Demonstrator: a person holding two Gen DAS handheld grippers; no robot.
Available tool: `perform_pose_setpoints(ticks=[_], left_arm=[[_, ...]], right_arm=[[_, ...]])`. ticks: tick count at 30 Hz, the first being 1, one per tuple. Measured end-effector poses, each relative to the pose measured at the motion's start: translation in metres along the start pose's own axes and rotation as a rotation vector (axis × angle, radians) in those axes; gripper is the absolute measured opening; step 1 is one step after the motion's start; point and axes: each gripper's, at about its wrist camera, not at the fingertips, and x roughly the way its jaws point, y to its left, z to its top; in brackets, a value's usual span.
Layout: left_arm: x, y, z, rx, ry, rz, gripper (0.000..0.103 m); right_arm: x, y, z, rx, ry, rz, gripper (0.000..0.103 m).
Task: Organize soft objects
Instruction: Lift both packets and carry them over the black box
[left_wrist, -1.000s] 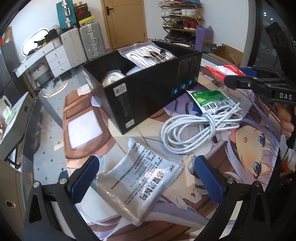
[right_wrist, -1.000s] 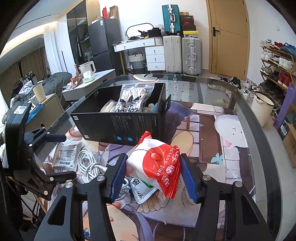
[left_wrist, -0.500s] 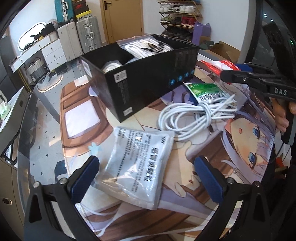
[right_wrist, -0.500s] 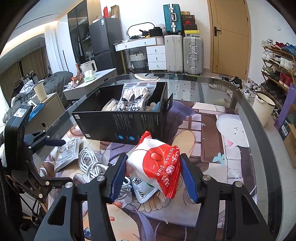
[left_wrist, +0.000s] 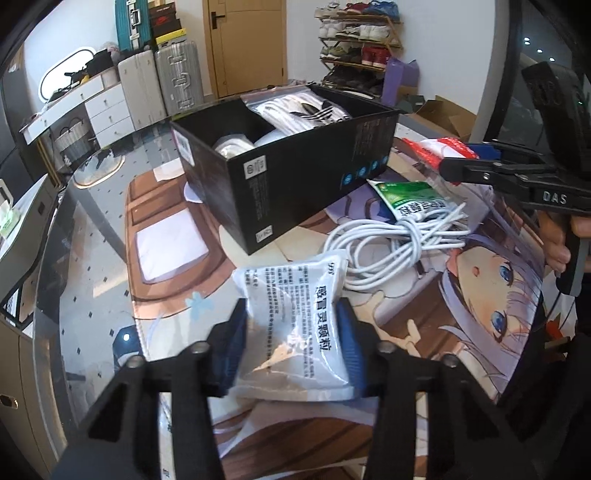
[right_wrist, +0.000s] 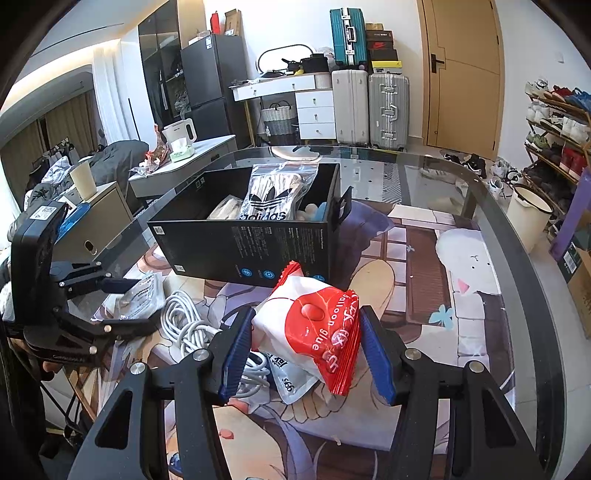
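Silver pouch (left_wrist: 295, 317): on the counter (left_wrist: 92, 258), just in front of the black box (left_wrist: 295, 177).
Left claw (left_wrist: 291, 343): closing, pads against the pouch's sides.
Right claw (right_wrist: 306, 350): clenched on the red-and-white packet (right_wrist: 310, 325), above the white cable (right_wrist: 184, 325).

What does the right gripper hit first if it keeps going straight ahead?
Probably the black box: the right gripper, holding the red bag, points at the box's near wall. Depth is unclear; the bag would likely touch first.
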Motion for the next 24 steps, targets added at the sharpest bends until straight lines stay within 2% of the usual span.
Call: perform_pose_setpoints(ticks=[2, 10, 13, 24], left_arm=[[-0.002, -0.001, -0.001, -0.005, -0.006, 0.004, 0.038], [-0.012, 0.009, -0.007, -0.101, -0.059, 0.006, 0.036], [-0.021, 0.011, -0.007, -0.126, -0.1, 0.001, 0.036], [-0.053, 0.012, 0.003, -0.202, -0.282, 0.055, 0.036]], right_arm=[[-0.001, 0.0, 0.0, 0.0, -0.002, 0.001, 0.057], [-0.003, 0.002, 0.0, -0.008, -0.008, 0.007, 0.057], [-0.004, 0.004, 0.001, -0.013, -0.014, 0.011, 0.057], [-0.016, 0.015, 0.004, -0.033, -0.077, 0.032, 0.057]])
